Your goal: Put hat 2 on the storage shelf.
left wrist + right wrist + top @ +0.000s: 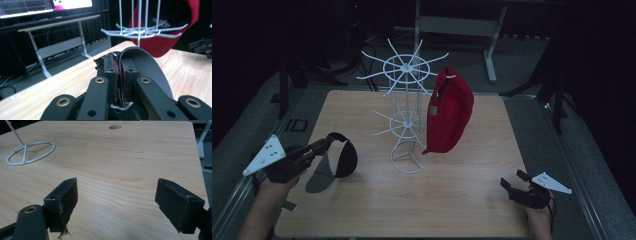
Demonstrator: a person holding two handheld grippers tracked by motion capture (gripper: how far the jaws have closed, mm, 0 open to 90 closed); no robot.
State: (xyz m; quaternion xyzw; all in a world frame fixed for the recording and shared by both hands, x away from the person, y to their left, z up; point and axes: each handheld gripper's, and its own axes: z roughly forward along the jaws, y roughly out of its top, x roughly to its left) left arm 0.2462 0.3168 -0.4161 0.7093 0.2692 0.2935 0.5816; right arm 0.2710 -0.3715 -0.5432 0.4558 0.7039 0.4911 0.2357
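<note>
Tabletop [362,210]: black cap [343,155], brim [318,178] nearward

Two black two-jaw tools [329,141] [514,182], brass-ringed screw holes, frayed pads, grey three-cornered top plates.

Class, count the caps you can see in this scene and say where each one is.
2. The red cap hangs on the white wire rack. The black cap is held in the left gripper at the table's left side.
</note>
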